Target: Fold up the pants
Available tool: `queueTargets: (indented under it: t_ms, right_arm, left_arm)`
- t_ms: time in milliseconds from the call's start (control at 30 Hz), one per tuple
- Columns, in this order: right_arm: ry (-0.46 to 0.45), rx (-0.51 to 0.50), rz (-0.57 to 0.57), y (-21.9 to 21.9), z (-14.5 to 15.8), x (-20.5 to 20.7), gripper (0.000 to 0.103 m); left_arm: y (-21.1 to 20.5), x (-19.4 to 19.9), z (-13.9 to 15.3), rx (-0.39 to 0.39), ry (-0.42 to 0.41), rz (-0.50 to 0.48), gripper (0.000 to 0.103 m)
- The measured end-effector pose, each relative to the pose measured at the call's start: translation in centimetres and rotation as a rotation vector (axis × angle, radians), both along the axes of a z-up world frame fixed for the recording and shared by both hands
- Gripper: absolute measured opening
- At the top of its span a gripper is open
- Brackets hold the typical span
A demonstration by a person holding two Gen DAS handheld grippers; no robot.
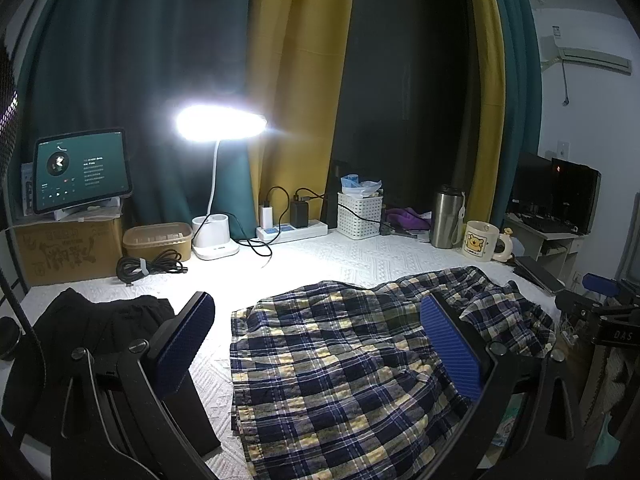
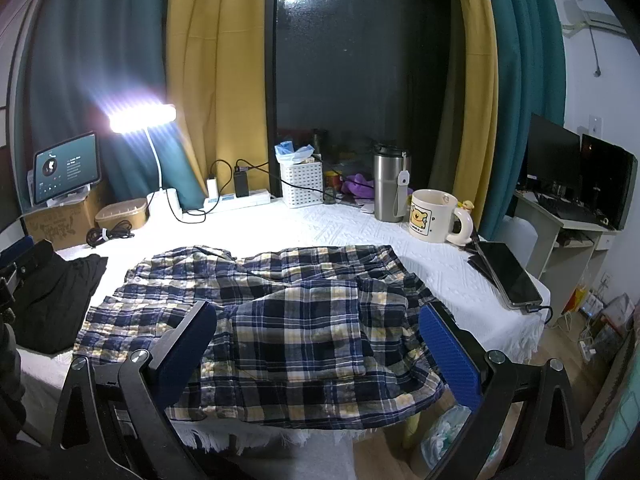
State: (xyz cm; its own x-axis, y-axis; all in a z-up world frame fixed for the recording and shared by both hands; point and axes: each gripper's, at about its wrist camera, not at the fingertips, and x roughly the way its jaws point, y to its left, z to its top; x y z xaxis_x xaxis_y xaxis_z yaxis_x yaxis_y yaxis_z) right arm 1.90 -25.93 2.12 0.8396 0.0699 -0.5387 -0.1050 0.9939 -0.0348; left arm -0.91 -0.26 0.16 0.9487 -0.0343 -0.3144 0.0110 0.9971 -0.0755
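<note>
1. The left gripper (image 1: 316, 344) is seen spread wide, with nothing held between its blue pads (image 1: 182, 344). The right gripper (image 2: 318, 350) is likewise found wide apart and empty.

2. Directly beneath and ahead of both grippers, the plaid pants (image 2: 288, 320) are laid across the white tablecloth (image 2: 340, 224), rumpled and partly doubled over. Their near edge is observed to reach the table's front edge below the right gripper. No fabric is gripped; it is judged that the fold is not yet finished.

3. To the left of the left gripper, a black garment (image 1: 80, 332) is noted lying just beside the pants. A risk is identified: a low sweep on that side could catch both fabrics together.

4. To the right of the right gripper, a phone (image 2: 512, 276) with a cable attached is seen resting near the table corner. It could be dragged off if the cloth or pants are pulled sideways.

5. Further ahead, a mug (image 2: 434, 216) and a steel tumbler (image 2: 388, 184) are recorded standing beyond the pants. These could be tipped if the tablecloth is pinched along with the pants and lifted.

6. Farthest, a lit desk lamp (image 1: 220, 124), a power strip (image 1: 292, 232) with trailing cords and a tablet (image 1: 82, 168) are noted; cord snagging is judged unlikely unless fabric is flung forward.
</note>
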Motion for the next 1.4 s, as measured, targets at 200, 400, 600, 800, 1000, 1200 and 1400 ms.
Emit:
queueTargets:
  t_ms: [200,400,600,800,1000,1200,1400]
  right_arm:
    - [-0.002,-0.001,-0.001,0.01,0.00,-0.03,0.102]
    - [-0.001,-0.001,-0.001,0.03,0.03,-0.02,0.102]
    - [-0.001,0.000,0.000,0.09,0.14,-0.07,0.102]
    - [-0.001,-0.001,-0.001,0.09,0.07,-0.07,0.102]
    - [-0.002,-0.001,-0.001,0.12,0.07,-0.06,0.102]
    - [-0.002,-0.001,0.000,0.14,0.04,0.01,0.102]
    - [0.000,-0.001,0.003,0.22,0.10,0.22,0.102]
  left_arm:
    - [-0.01,0.04,0.01,0.000,0.001,0.001,0.102]
    - [-0.04,0.02,0.01,0.000,0.000,0.002,0.102]
    - [-0.06,0.01,-0.01,0.000,-0.001,0.002,0.102]
    - [-0.18,-0.06,0.07,0.001,-0.001,0.002,0.102]
    - [-0.39,-0.17,0.27,0.002,0.002,-0.003,0.102]
    - [-0.43,-0.18,0.25,0.002,0.002,-0.002,0.102]
    - [-0.42,-0.13,0.29,0.004,0.006,-0.001,0.102]
